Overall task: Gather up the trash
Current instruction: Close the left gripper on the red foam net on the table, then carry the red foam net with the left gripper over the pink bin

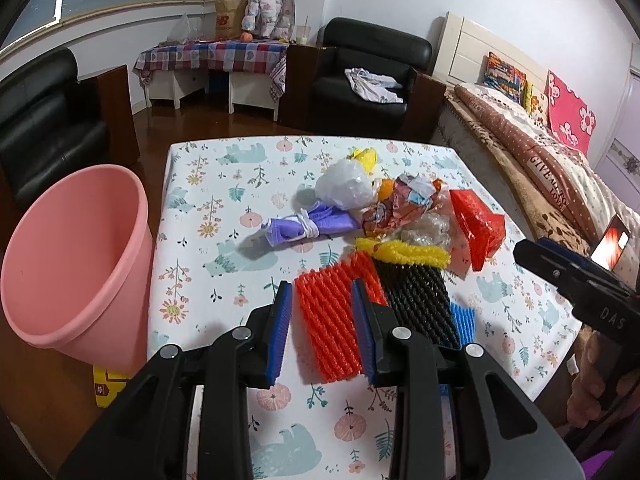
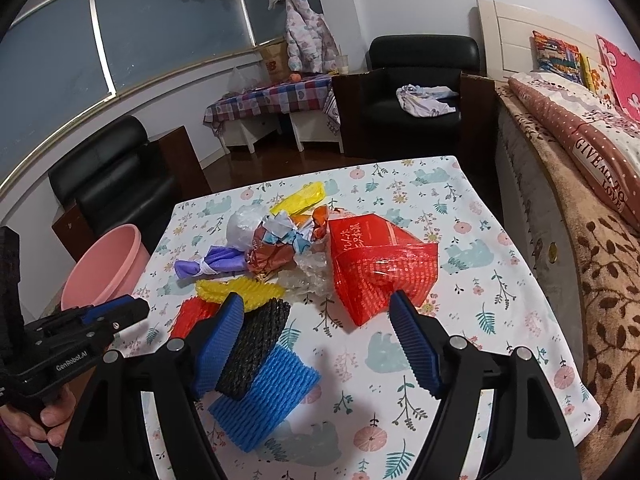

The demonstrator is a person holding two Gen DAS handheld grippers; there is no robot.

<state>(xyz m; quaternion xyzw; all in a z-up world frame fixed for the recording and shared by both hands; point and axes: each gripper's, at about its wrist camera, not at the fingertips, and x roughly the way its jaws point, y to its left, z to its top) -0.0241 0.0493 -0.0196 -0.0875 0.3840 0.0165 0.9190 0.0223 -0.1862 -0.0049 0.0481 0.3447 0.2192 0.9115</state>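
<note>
Black armchairs (image 1: 362, 80), a bed (image 1: 552, 160) and a curved window (image 2: 80, 52) ring the room.

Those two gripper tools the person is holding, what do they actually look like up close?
Each is black plastic with angular arms, silver round rivets and two fingers faced with ribbed blue pads. The left gripper and right gripper match. Seen side-on, one body carries white lettering reading GenRobot.AI. A bare hand grips its handle.

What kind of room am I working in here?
Most likely a lived-in bedroom at home: a made bed with cushions on the right, black armchairs by the far wall, and trash piled on a floral-clothed table beside a pink bin.
</note>
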